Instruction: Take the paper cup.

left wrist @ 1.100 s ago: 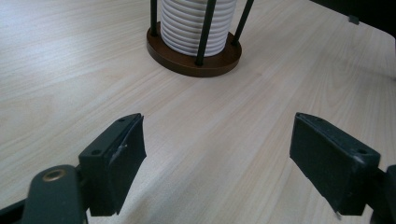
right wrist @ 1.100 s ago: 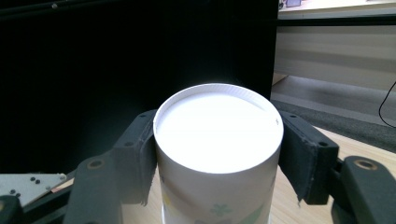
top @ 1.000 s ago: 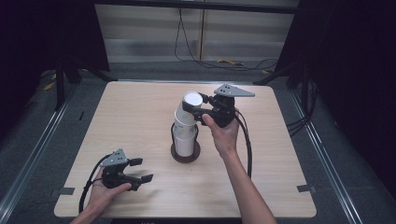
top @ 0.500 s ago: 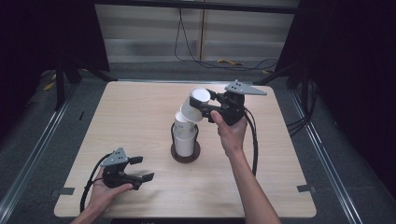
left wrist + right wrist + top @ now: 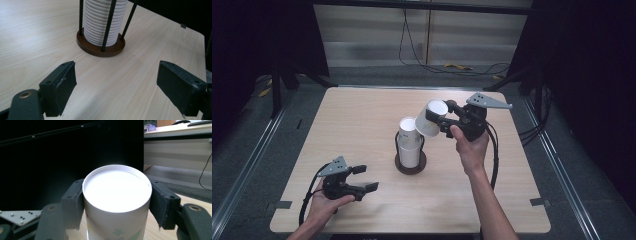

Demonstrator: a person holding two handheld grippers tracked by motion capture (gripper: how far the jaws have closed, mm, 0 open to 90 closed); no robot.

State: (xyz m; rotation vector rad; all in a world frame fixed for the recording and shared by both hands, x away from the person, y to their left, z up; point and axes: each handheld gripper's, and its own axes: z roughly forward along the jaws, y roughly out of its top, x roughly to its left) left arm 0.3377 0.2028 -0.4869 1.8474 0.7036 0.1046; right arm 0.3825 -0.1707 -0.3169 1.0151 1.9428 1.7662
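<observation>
- The right gripper (image 5: 438,120) is holding a white paper cup (image 5: 431,117) clear of the table, up and to the right of the cup dispenser (image 5: 410,150), its jaws clamped on the cup's two sides just below the closed bottom.
- The cup is lying tilted, its long axis running from that bottom at upper right down-left toward the stack of cups (image 5: 410,142); in the high view its mouth end is sitting just beside the stack's top, and whether the two are touching cannot be told.
- In the right gripper view the cup (image 5: 117,202) is presenting its flat bottom to the camera, with a black pad pressed to either side.
- The left gripper (image 5: 368,179) is resting low at the near left of the wooden table (image 5: 362,107), well apart from the dispenser, its jaws standing wide apart with nothing between them after just opening.
- In the left gripper view the ribbed stack (image 5: 103,21) is standing upright inside black rods on a brown round base (image 5: 100,47), straight ahead of the open jaws.
- Judged from this, the right hand is the one placed for the next move, since the held cup is already lying beside the stack.
</observation>
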